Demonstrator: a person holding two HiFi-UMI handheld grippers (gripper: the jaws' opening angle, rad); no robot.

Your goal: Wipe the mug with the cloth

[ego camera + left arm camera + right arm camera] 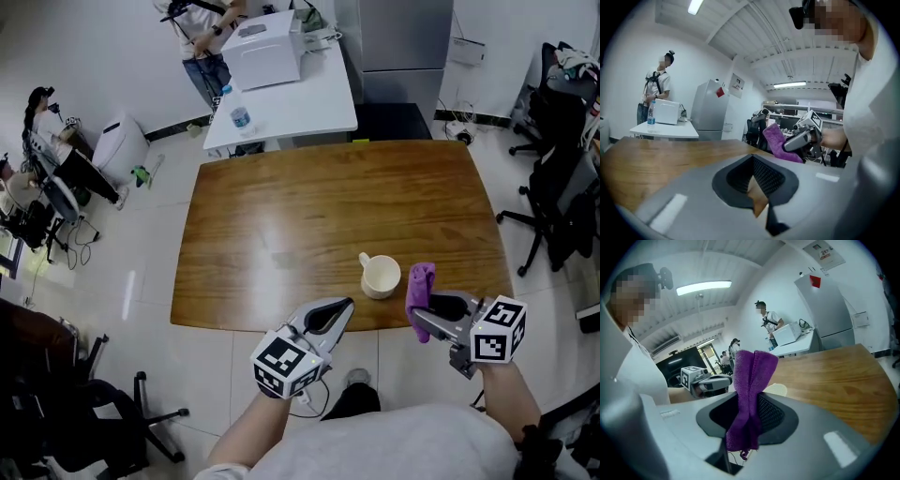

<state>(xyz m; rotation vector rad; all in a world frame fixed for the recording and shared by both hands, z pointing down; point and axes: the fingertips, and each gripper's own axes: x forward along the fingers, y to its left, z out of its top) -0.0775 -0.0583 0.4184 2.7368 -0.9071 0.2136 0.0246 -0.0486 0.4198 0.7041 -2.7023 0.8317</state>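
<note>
Where the head view looks down on it, the cream ceramic mug (pixel 380 278) stands upright on the glossy brown wooden table (pixel 281 216). It is close to the near edge and right of the middle, its mouth up and its handle (pixel 364 259) pointing toward the far left. Only that view shows the whole mug. The right gripper view catches just a pale sliver of its rim (pixel 777 389) behind the cloth.

Just to the mug's right is the purple terry cloth (pixel 420 286), a folded strip whose long axis rises at a slant out of the jaws. Whether it touches the mug cannot be told. The right gripper (pixel 424 317) pinches the strip's lower part. Its own view shows this plainly, with the fabric clamped between the dark ribbed pads and a short tail hanging below them.

The left gripper (pixel 345 306) hovers at the table's near edge, left of the mug and apart from it, pointing toward it. The left gripper view shows its jaws pressed together with nothing held, a wedge of table wood showing past them. That view also gives the right gripper and cloth from the side.

Beyond the wooden table stands a white table (pixel 281 103) with a white boxy appliance (pixel 262 52) and a clear water bottle (pixel 241 117).
</note>
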